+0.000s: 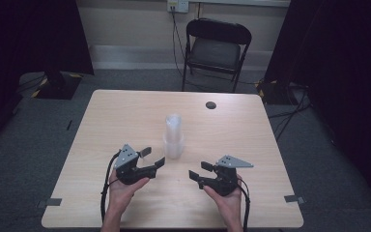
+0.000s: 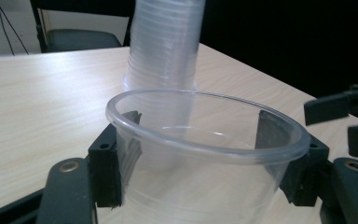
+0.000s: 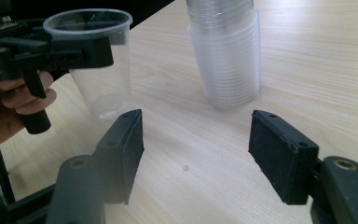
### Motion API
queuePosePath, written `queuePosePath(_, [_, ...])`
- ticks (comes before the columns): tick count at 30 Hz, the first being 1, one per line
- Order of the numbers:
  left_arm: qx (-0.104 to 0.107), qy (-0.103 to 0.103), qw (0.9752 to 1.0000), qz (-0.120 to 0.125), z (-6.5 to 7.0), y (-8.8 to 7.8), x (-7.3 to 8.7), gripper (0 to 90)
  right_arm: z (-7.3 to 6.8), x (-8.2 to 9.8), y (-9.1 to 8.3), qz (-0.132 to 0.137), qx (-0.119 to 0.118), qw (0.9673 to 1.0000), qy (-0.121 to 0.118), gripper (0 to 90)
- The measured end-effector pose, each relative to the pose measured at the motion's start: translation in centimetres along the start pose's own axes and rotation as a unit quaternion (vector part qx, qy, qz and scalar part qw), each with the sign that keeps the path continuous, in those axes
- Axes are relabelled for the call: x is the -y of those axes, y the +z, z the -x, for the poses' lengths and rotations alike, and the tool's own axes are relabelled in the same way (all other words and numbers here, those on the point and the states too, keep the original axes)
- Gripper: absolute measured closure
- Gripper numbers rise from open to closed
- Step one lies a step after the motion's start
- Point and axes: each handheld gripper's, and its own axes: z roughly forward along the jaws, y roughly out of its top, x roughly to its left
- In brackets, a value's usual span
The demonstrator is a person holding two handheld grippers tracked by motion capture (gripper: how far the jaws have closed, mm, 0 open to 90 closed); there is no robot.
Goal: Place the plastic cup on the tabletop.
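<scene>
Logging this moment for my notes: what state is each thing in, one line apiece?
single cup: upright, mouth up, empty, gripped between the jaws of the left gripper.
stack of cups: standing on the table, nested mouths down.
left gripper: shut on the single cup.
right gripper: open, nothing between its jaws.
chair: unfolded, empty, beyond the table.

My left gripper point(image 1: 152, 158) holds a cup point(image 2: 205, 154) just before the cup stack point(image 1: 173, 136) mid-table point(image 1: 125, 111), my right gripper point(image 1: 199, 172) beside
</scene>
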Motion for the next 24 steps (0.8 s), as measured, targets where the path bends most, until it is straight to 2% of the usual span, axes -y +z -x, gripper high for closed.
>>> queuePosePath(3, [-0.011,-0.002,0.9999,0.005,-0.6,0.0,-0.3,31.2,-0.1,0.2,-0.2,0.007,0.007,0.9999,-0.004,33.9])
queuePosePath(5, [-0.007,0.000,1.0000,0.006,-1.1,0.1,-0.5,30.9,0.0,0.4,-0.3,0.010,0.009,0.9999,-0.008,33.9])
queuePosePath(8, [-0.026,0.007,0.9996,0.006,-1.7,0.1,-0.7,30.6,0.1,0.6,-0.4,0.009,0.007,0.9999,-0.008,33.9])
queuePosePath(11, [-0.025,0.004,0.9996,0.014,-2.0,0.1,-0.8,30.7,0.4,0.6,-0.5,0.008,0.008,0.9999,-0.007,33.7])
queuePosePath(12, [-0.031,0.012,0.9994,0.013,-2.3,0.1,-0.9,30.7,0.4,0.6,-0.6,0.009,0.009,0.9999,-0.007,33.6])
queuePosePath(16, [-0.041,0.020,0.9990,0.002,-2.9,0.2,-1.6,30.8,0.5,0.7,-0.8,0.011,0.011,0.9998,-0.009,33.6])
queuePosePath(17, [-0.042,0.021,0.9989,0.004,-2.9,0.3,-1.7,30.7,0.5,0.7,-0.8,0.011,0.011,0.9998,-0.009,33.6])
queuePosePath(18, [-0.048,0.031,0.9984,0.006,-2.9,0.3,-1.9,30.8,0.6,0.8,-0.8,0.011,0.010,0.9999,-0.009,33.7])
queuePosePath(22, [-0.058,0.039,0.9975,0.000,-3.5,0.4,-2.7,30.7,0.5,0.9,-0.7,0.014,0.007,0.9998,-0.010,33.7])
queuePosePath(24, [-0.059,0.028,0.9978,0.008,-4.0,0.5,-3.0,30.5,0.5,1.0,-0.7,0.014,0.009,0.9998,-0.010,33.6])
